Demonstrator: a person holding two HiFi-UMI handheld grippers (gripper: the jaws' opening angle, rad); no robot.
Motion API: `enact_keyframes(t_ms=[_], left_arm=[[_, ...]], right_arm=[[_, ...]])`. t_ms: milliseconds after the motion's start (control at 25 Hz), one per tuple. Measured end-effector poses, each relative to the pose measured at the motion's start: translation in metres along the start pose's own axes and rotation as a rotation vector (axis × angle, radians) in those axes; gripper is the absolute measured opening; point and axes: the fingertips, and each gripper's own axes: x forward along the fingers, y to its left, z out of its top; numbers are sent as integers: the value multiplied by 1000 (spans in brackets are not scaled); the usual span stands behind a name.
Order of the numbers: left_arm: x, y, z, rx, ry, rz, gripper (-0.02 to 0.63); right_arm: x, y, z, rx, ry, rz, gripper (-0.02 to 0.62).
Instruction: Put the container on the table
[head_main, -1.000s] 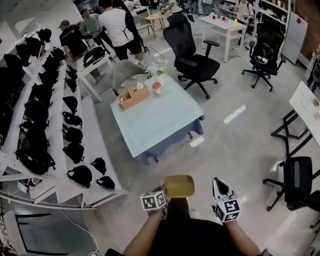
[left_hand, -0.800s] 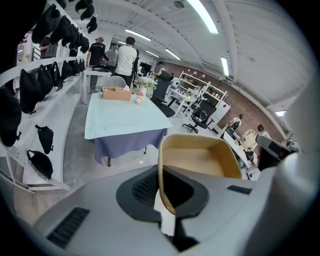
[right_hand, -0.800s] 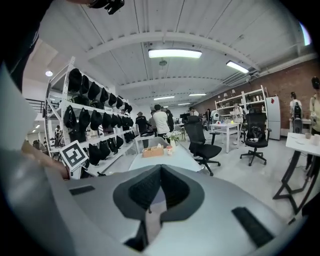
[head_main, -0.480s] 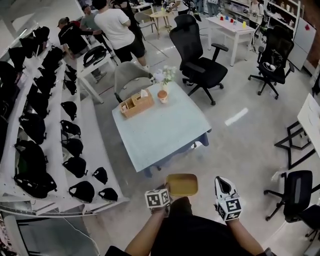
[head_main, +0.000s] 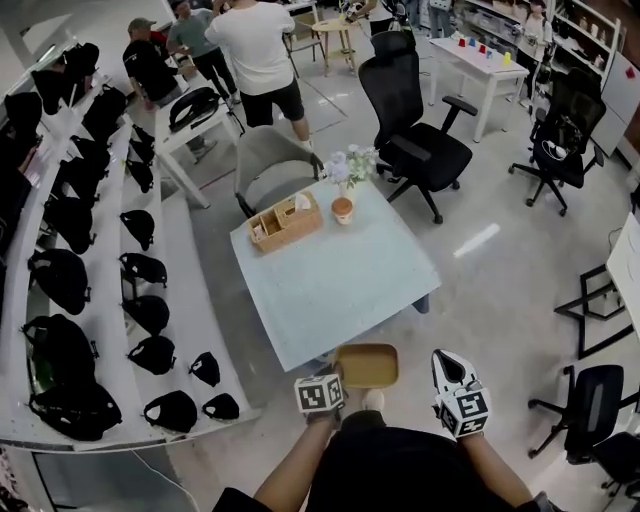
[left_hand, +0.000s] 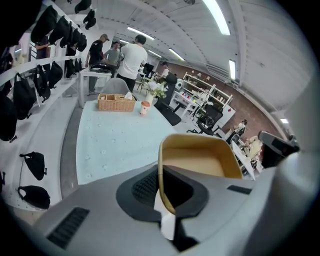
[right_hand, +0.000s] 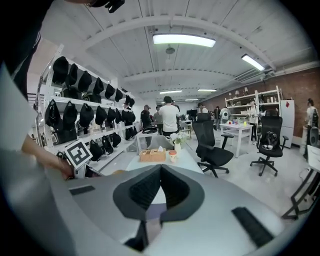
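A tan, rounded, open-topped container (head_main: 366, 366) (left_hand: 200, 161) hangs in the air just in front of the near corner of the pale blue table (head_main: 340, 280) (left_hand: 110, 140). My left gripper (head_main: 338, 374) (left_hand: 161, 186) is shut on the container's near rim, one pad inside the wall and one outside. To its right my right gripper (head_main: 447, 366) (right_hand: 160, 176) is held level with it, jaws shut with nothing between them, pointing over the table (right_hand: 161, 161).
A wicker basket (head_main: 285, 222), an orange cup (head_main: 342, 209) and a flower vase (head_main: 350, 166) stand at the table's far end. Behind it are a grey chair (head_main: 268, 165) and a black office chair (head_main: 418, 140). Shelves of black bags (head_main: 90, 260) line the left; people (head_main: 255, 50) stand beyond.
Both grippers and the container have travelled forward towards the table, whose near corner now lies just ahead of the container. The grip on the rim is unchanged.
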Motion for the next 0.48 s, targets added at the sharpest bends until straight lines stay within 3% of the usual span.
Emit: enact_keyframes(t_ms=[280,480], left_arm=[[21,29,33,-66,-17,-41,12],[28,41,35,-91,-20,-37,12]], right_arm=[[49,3,19,-30,23,-23,-2],[67,25,29,-60,30,28,-2]])
